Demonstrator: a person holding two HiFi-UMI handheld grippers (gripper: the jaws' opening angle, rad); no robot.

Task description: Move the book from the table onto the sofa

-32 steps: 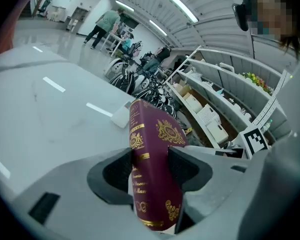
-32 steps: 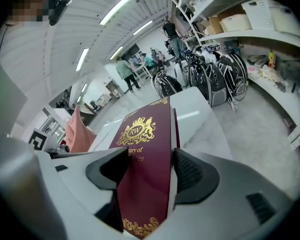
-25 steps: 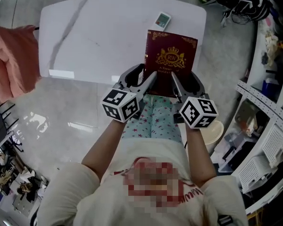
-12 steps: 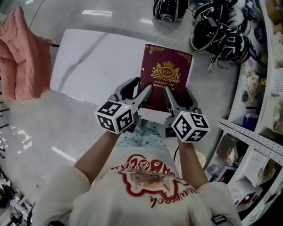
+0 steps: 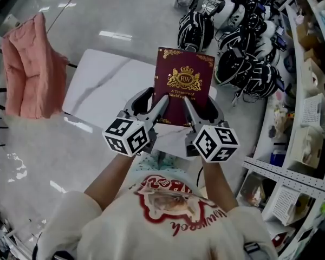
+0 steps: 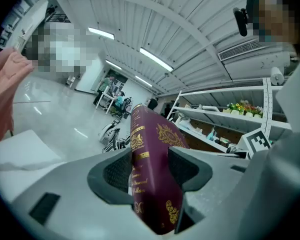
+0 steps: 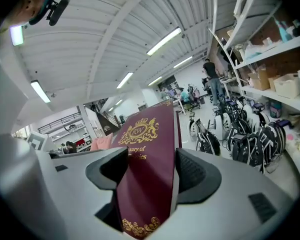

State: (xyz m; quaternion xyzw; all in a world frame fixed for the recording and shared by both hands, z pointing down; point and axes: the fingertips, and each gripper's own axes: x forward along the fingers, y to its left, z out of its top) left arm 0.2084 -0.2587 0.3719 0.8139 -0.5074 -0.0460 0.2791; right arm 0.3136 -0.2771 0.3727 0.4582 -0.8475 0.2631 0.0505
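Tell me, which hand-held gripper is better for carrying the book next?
Left, probably, though only just. Both the left hand-held gripper and the right hand-held gripper are shut on the book, held off the table. The pink seat is on the left side.

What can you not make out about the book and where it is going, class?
Maroon gold-stamped hardback book: cover title's lower lines, head view, covered by left gripper and right gripper.
Spine lettering: left gripper view, partly behind its fingers.
Sofa: unclear whether the pink padded seat is it.
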